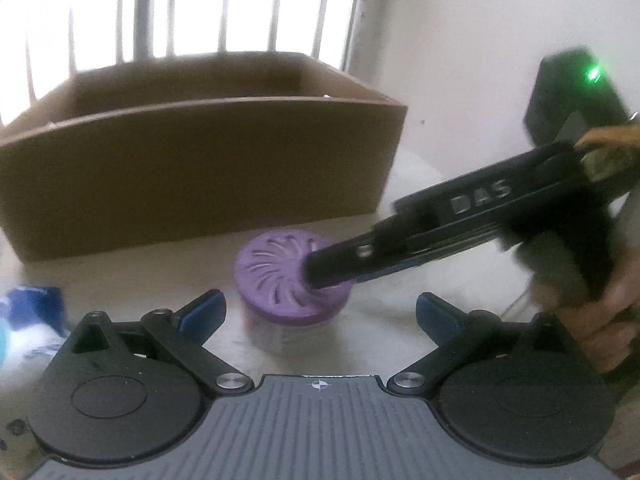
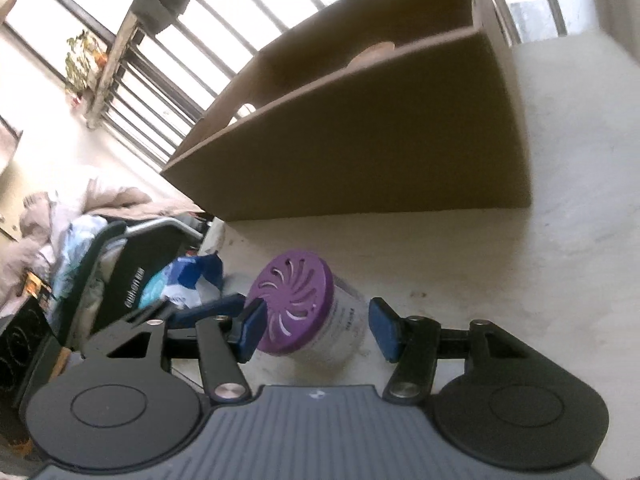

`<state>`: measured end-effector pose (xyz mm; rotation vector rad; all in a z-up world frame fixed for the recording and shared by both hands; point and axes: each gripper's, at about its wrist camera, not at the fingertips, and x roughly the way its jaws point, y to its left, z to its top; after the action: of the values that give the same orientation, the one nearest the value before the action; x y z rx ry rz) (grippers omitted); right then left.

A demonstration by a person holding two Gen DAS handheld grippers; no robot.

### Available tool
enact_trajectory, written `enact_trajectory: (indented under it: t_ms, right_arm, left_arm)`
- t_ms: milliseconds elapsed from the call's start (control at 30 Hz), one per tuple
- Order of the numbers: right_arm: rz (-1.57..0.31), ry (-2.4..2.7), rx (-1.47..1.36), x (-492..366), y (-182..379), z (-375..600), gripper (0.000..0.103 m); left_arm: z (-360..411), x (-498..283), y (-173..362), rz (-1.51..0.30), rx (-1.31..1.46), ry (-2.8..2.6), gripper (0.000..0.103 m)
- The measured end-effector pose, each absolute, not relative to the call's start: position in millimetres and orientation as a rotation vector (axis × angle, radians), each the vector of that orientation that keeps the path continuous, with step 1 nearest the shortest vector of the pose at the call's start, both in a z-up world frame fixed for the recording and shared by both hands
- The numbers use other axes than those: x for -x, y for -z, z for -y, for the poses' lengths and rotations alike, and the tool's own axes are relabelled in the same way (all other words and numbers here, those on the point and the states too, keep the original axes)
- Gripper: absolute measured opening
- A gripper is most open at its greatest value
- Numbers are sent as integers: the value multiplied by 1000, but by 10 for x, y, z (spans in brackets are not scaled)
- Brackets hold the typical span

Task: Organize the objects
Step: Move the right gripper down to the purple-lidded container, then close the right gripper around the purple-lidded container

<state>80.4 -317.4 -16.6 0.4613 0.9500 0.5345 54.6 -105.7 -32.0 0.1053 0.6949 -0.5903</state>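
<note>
Purple-lidded jar (image 2: 308, 312) between right gripper (image 2: 316, 326) pads
Pads released, not pressing; left gripper (image 1: 320, 312) spread wide; cardboard box (image 1: 192, 152) beyond

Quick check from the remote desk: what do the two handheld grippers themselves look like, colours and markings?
Both match: black linkage arms on round black hubs with silver pivot bolts, blue finger pads, and a ribbed grey base plate. The right gripper carries raised "DAS" lettering along its black side.

Right gripper (image 1: 320, 270) reaches over purple-lidded jar (image 1: 290, 280) before cardboard box (image 1: 200, 168).
</note>
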Motion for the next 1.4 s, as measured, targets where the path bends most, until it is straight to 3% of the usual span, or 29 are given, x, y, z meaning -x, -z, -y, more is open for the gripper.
enact_trajectory:
  t_ms: [100, 633, 900, 967, 1400]
  right_arm:
    - [-940, -517, -396, -756, 98, 3117, 73]
    - [-932, -478, -38, -759, -28, 2500, 83]
    - [-937, -472, -2, -812, -3, 2393, 78]
    - [-941, -485, -11, -813, 0, 2395, 73]
    - [-930, -492, -45, -742, -37, 2466, 72]
  left_arm:
    - [1048, -524, 377, -675, -162, 552, 102]
    - [1139, -695, 667, -666, -198, 550, 82]
    - [1161, -746, 670, -661, -189, 549, 66]
    - [1172, -742, 659, -661, -193, 547, 65]
    - [1223, -766, 605, -665, -205, 536, 65]
